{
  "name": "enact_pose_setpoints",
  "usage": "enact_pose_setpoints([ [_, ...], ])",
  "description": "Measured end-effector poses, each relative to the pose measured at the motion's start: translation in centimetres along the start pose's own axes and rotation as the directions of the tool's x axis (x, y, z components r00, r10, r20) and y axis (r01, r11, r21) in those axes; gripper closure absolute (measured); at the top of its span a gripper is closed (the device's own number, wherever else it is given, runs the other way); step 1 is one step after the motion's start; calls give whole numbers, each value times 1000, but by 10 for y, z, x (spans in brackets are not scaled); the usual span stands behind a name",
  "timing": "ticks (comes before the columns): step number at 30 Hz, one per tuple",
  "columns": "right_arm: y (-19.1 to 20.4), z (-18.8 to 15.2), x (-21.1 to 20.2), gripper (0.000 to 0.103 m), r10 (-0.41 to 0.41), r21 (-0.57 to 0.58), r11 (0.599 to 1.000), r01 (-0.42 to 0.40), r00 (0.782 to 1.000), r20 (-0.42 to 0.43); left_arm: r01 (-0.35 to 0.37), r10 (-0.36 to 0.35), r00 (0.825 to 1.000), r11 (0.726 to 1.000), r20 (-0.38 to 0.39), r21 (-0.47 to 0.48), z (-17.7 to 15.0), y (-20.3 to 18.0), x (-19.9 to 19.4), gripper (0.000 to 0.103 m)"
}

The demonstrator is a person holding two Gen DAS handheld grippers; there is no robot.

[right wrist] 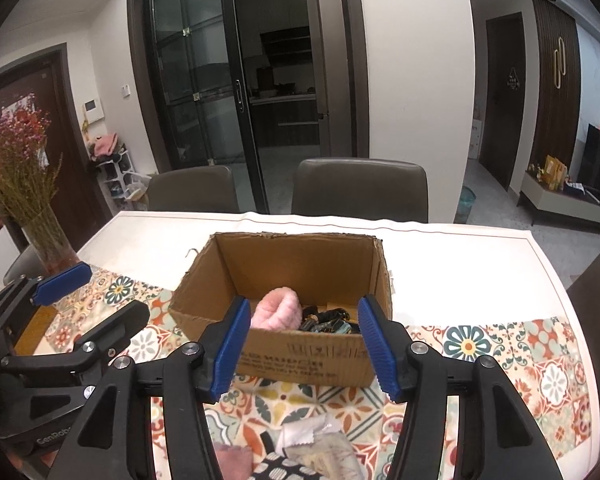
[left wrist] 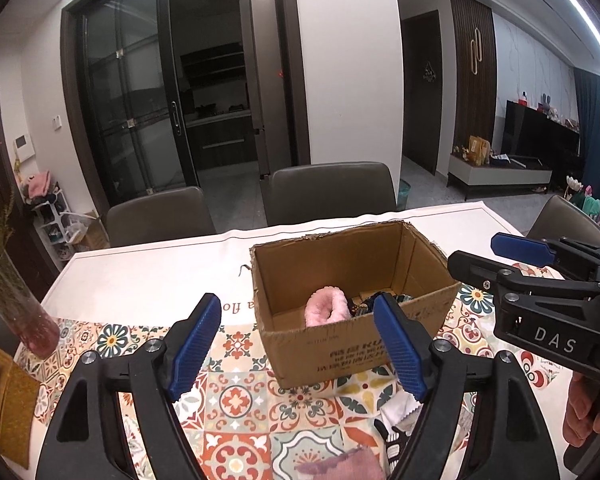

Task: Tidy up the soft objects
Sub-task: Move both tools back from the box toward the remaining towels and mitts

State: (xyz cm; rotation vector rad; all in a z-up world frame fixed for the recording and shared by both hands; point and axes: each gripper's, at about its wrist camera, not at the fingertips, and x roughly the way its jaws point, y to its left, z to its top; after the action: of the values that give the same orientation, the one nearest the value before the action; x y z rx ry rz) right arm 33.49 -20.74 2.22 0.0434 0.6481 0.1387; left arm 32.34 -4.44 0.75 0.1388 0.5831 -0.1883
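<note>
An open cardboard box [left wrist: 340, 354] [right wrist: 312, 364] stands on the patterned tablecloth. Inside lie a fluffy pink item [left wrist: 324, 306] [right wrist: 276, 312] and a dark patterned cloth [left wrist: 366, 304] [right wrist: 328, 320]. My left gripper [left wrist: 300, 344] is open and empty, just in front of the box. My right gripper [right wrist: 304, 344] is open and empty, also in front of the box; it shows in the left wrist view [left wrist: 540, 280]. Loose soft items lie near me: a white cloth [left wrist: 400, 410] [right wrist: 304, 434], a mauve sock [left wrist: 340, 466] [right wrist: 232, 460] and a black-and-white cloth [left wrist: 390, 442].
A glass vase [left wrist: 20, 308] [right wrist: 52, 244] of dried flowers stands at the table's left. A mustard cloth [left wrist: 14, 404] lies at the left edge. Grey chairs [left wrist: 332, 192] [right wrist: 360, 190] stand behind the table [left wrist: 160, 276].
</note>
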Motion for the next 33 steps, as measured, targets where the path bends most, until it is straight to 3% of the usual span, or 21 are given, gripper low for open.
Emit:
enact_pose_setpoints([
  [9,5,-18,-20,38,11,3,1000,-11,1000,-1,-12,12,1000,1000,-9,-25,-19,3,-25,22],
  [33,4,-94,-30,38,58,79,996,-47,989,-134,-49,39,989,997,-142,-66,-89,-7,-46,22],
])
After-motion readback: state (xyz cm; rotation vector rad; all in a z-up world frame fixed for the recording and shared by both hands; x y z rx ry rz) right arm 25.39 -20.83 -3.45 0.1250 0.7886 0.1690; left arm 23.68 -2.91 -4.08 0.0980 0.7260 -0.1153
